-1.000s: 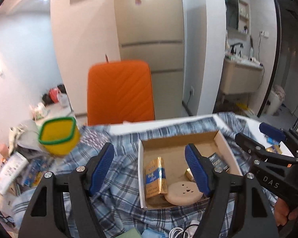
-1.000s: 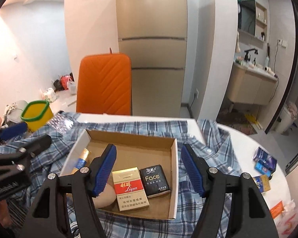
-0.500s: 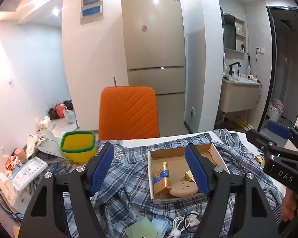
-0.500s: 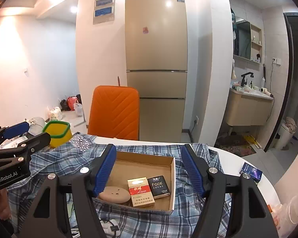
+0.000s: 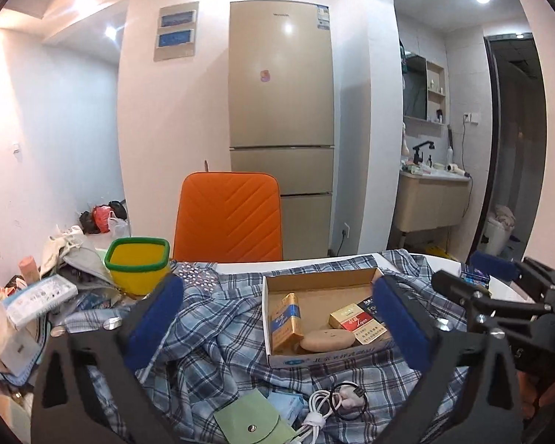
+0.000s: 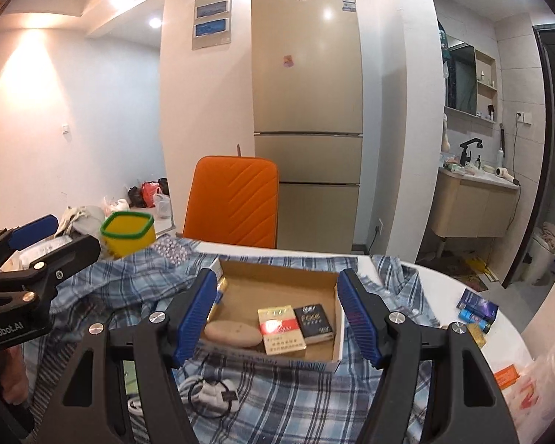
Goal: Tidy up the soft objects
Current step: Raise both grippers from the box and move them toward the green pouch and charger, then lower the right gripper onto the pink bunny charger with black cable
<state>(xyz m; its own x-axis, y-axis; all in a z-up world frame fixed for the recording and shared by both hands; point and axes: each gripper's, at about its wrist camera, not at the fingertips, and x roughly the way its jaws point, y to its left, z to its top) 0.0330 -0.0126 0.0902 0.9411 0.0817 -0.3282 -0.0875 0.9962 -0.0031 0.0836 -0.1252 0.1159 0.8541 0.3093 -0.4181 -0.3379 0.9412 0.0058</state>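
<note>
A blue plaid shirt (image 5: 211, 333) lies rumpled over the white table, with an open cardboard box (image 5: 314, 285) resting on it. In the box are cigarette packs and a tan oval pad (image 5: 327, 340). My left gripper (image 5: 277, 318) hovers back from the box; its jaws are opening wide and nothing is between them. My right gripper (image 6: 277, 318) hangs open in front of the same box (image 6: 277, 277), its pads apart and touching nothing. Each gripper shows at the edge of the other's view, the left gripper (image 6: 37, 251) and the right gripper (image 5: 492, 288).
A yellow bin with a green rim (image 5: 137, 264) stands at the left among clutter. An orange chair (image 5: 227, 218) is behind the table, before a fridge. A green pouch (image 5: 251, 425) and a white cable (image 5: 325, 407) lie near me. Small boxes (image 6: 477, 307) sit at the right.
Both views have drawn back from the box and tilted up, so more of the room shows. The left gripper's pads now stand much farther apart. The right pads keep their spacing.
</note>
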